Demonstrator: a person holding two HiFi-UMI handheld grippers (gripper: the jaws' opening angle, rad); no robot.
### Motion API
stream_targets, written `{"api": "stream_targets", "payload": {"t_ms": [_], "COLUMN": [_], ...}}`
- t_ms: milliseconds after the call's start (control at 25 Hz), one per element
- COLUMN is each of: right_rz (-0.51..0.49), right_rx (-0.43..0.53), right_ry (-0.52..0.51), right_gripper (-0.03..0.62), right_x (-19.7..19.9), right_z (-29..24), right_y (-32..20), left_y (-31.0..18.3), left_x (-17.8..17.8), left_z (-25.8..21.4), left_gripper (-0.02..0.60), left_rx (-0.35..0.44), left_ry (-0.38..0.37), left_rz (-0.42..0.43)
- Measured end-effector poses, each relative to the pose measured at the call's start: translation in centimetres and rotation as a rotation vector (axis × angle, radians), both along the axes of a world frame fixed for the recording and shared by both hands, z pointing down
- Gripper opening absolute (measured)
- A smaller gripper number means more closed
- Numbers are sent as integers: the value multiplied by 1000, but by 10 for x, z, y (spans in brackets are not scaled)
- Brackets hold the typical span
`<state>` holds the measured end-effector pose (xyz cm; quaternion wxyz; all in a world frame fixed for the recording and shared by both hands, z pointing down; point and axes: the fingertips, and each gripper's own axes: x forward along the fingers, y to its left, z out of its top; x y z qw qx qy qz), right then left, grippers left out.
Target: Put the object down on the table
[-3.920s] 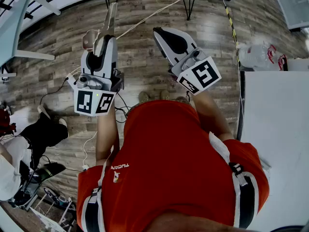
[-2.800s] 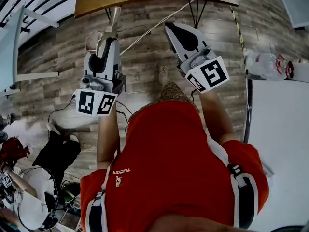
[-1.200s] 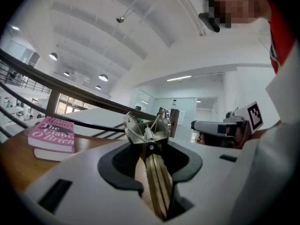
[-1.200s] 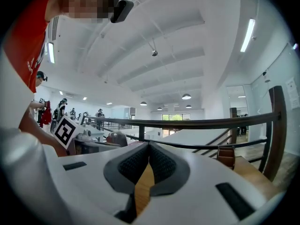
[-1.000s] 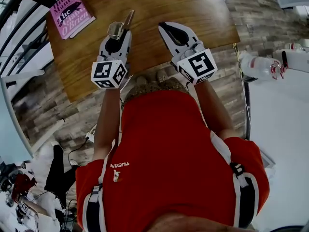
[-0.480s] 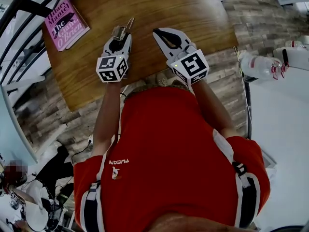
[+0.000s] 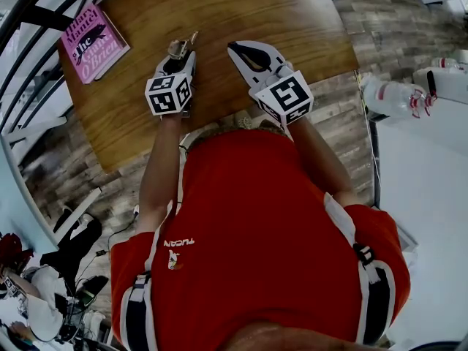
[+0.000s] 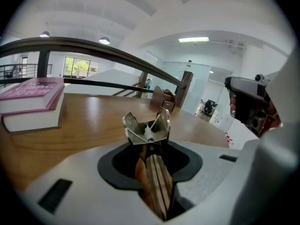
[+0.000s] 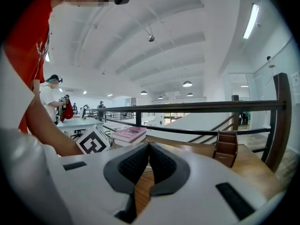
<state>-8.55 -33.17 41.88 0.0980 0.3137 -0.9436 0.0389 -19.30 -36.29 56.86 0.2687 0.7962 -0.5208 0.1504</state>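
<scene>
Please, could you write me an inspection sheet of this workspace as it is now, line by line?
Surface: wooden table, bare in front of the grippers.
Job's things: wooden-handled metal tool, held above the table, not yet laid down.
Clutter: pink book at the left corner; wooden holder at the far edge.
Grippers: left gripper shut on the tool's handle; right gripper shut, empty.
Cables: nothing seen on the table.
Surroundings: plank floor; dark railing; plastic bottle to the right.

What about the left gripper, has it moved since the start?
Yes. The left gripper, gripping the tool, has come forward: from over the floor, short of the table, to over it.
</scene>
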Motion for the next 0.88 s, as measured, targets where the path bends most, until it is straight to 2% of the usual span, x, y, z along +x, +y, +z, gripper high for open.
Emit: {"api": "stream_targets", "payload": {"t_ms": [280, 560, 880], "right_rz": [-1, -2, -13], "right_rx": [-7, -15, -14], "right_ry": [-8, -17, -24], "right_gripper": [25, 25, 25], "right_x": [9, 10, 9], "right_z": [2, 4, 4], "right_y": [3, 3, 4], "left_y": [7, 5, 7], "left_x": [0, -16, -46], "left_z": [16, 16, 14], "left_gripper": [141, 251, 279], "left_rx": [-68, -84, -69], "left_ry": [-64, -85, -98], "left_rz": [-4, -46, -140]}}
